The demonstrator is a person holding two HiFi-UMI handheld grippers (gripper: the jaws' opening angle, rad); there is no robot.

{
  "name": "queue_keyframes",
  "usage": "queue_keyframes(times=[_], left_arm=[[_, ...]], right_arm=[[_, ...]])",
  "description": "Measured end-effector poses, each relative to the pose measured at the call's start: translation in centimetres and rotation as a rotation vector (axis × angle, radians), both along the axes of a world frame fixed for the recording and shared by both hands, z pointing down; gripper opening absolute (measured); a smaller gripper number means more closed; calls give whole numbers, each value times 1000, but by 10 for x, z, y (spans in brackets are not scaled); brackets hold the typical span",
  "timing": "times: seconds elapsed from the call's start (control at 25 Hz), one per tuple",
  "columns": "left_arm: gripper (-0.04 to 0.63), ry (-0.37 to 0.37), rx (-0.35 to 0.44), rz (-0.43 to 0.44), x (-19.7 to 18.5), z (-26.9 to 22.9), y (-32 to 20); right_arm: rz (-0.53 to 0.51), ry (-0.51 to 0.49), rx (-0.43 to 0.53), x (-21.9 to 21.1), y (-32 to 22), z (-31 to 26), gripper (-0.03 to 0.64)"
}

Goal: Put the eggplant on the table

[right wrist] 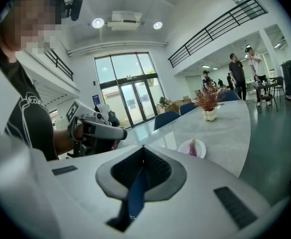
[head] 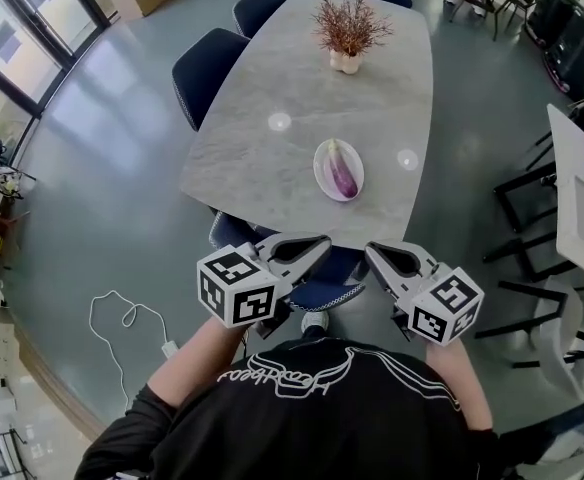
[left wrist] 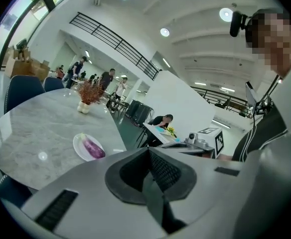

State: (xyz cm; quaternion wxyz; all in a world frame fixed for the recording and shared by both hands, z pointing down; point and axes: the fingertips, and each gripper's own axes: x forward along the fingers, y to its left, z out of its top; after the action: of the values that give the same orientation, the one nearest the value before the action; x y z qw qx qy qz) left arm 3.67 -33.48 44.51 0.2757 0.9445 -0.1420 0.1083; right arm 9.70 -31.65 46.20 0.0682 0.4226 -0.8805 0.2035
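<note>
A purple eggplant (head: 343,174) lies on a white plate (head: 324,160) near the front edge of the grey marble table (head: 272,98). My left gripper (head: 320,242) and right gripper (head: 370,252) are held side by side off the table's near edge, short of the plate, tips angled toward each other. Both are shut with nothing between the jaws. The left gripper view shows the eggplant (left wrist: 92,147) on its plate (left wrist: 79,142) beyond the closed jaws of that gripper (left wrist: 148,151). In the right gripper view the closed gripper (right wrist: 143,148) points toward the plate (right wrist: 198,145), and the eggplant (right wrist: 192,149) is small and far.
A potted dry plant (head: 347,38) stands at the table's far end. Dark blue chairs (head: 206,70) line the left side, and one (head: 322,290) is tucked under the near edge. A white cable (head: 122,320) lies on the floor at left. Another table (head: 580,193) stands at right.
</note>
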Motion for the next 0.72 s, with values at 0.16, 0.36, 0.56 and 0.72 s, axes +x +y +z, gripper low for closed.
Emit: queue_keyframes(times=[0.16,0.36,0.56,0.72], left_arm=[[9,47,16,-14,-1,-11,29],[8,72,55,-38,1,-28,80],[8,72,95,-23,10,-43,144],[8,78,135,-2,15,-58,196]], right_arm=[[-8,-31,21,-2,27,-10,6],[-45,12,57,-1,80,-25,6],[-72,-42,67,-1,143,-46,6],[-86,-111,71,3,196,-62,6]])
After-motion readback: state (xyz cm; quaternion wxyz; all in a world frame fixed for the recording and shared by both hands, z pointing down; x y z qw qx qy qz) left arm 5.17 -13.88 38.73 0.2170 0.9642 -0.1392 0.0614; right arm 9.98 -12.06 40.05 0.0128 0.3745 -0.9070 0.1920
